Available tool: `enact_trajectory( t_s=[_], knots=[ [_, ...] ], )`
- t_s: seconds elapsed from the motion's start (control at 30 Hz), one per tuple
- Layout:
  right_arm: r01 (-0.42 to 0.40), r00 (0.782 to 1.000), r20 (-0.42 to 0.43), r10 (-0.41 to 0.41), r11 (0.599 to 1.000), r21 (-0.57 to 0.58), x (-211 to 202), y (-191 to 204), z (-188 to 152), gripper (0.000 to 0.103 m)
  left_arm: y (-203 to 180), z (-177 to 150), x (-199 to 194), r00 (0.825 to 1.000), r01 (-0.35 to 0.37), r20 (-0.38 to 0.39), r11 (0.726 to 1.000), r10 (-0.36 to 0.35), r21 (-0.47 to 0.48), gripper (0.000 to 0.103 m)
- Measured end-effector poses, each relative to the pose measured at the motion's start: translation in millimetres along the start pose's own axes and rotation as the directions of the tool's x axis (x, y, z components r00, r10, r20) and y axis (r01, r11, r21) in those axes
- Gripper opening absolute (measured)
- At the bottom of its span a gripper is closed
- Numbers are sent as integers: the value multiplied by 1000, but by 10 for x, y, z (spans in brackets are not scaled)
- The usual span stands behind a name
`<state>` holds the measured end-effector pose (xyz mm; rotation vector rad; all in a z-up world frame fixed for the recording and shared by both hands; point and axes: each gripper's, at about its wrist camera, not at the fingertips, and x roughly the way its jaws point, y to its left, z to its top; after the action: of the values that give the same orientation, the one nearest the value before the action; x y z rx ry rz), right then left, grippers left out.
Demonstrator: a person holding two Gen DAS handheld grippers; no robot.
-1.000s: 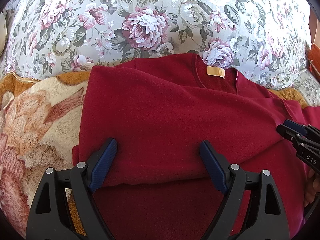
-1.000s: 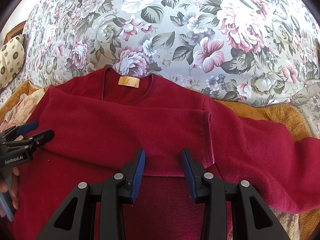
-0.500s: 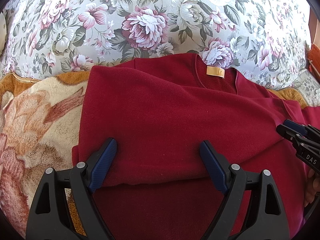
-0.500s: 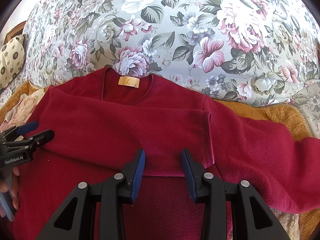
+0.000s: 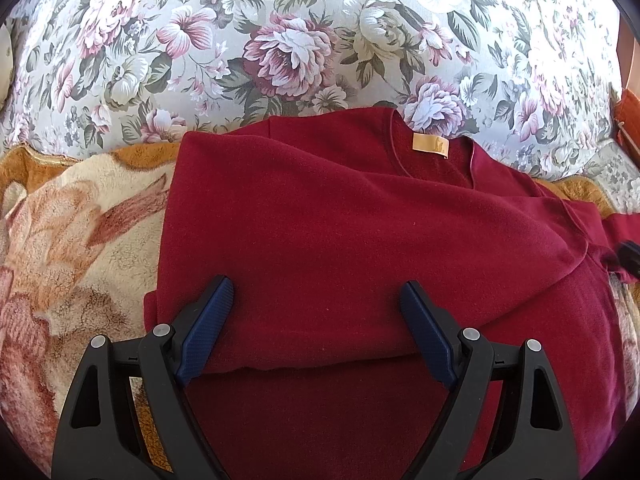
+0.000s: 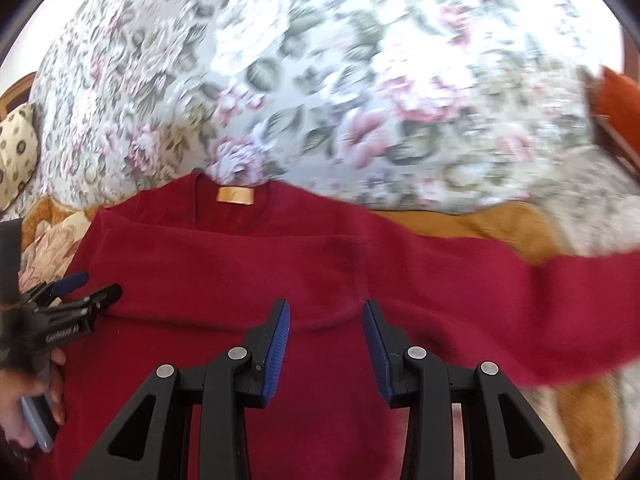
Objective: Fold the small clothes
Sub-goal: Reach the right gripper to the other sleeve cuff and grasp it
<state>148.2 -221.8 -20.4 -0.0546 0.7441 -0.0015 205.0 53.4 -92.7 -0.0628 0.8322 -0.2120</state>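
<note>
A dark red sweater (image 5: 340, 240) with a tan neck label (image 5: 430, 145) lies flat on a blanket. One sleeve is folded across its chest, cuff near the middle (image 6: 352, 264). The other sleeve (image 6: 540, 296) stretches out to the right. My left gripper (image 5: 316, 304) is open and empty, low over the folded sleeve at the sweater's left side. It also shows in the right wrist view (image 6: 80, 292). My right gripper (image 6: 324, 320) is open and empty above the sweater's middle, near the folded cuff. The right wrist view is blurred.
A floral sofa back (image 5: 300, 40) rises behind the sweater. A cream and orange plush blanket (image 5: 80, 240) covers the seat. A dotted cushion (image 6: 16, 152) lies far left and an orange object (image 6: 620, 100) far right.
The right gripper has pulled back and swung right, and its view has blurred. Its tip has nearly left the left wrist view. The left gripper and the sweater have not moved.
</note>
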Motion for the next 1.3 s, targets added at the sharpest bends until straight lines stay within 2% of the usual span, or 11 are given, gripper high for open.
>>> enact_trajectory(
  t_s=[0.13,0.33,0.5,0.6,0.7,0.8,0.9,1.0,1.17,1.27,1.3],
  knots=[
    [62,995,72,-63,998,22,-539,-360,-220,36,-3,4,12,1000,3,0,1000,-3,0,86],
    [189,975,95,-203,972,141,-1028,-1142,-675,37,15,8,11,1000,8,1,1000,-8,-4,86],
    [304,929,123,-348,911,279,-1315,-1919,-881,37,15,4,9,1000,9,3,1000,-9,-6,86],
    [345,897,132,-422,854,389,-1467,-2449,-808,38,14,4,11,1000,10,3,1000,-10,-5,87],
    [362,879,119,-461,810,462,-1518,-2833,-709,39,18,-1,4,1000,12,4,1000,-12,-7,87],
    [315,903,90,-420,790,525,-1429,-3133,-620,39,23,-5,3,1000,15,4,1000,-15,-9,87],
    [282,909,115,-400,795,537,-1397,-3219,-545,39,25,-7,2,1000,16,5,1000,-15,-10,87],
    [208,928,145,-344,799,564,-1337,-3310,-490,39,29,-8,4,1000,19,6,1000,-19,-12,87],
    [131,922,213,-325,777,616,-1339,-3370,-544,36,32,-9,10,1000,24,6,1000,-24,-14,88],
    [154,916,204,-347,770,619,-1319,-3357,-536,24,35,-10,10,1000,24,6,1000,-24,-15,88],
    [148,917,206,-343,769,621,-1320,-3365,-539,16,33,-11,10,1000,26,8,1000,-25,-16,88]
  ],
)
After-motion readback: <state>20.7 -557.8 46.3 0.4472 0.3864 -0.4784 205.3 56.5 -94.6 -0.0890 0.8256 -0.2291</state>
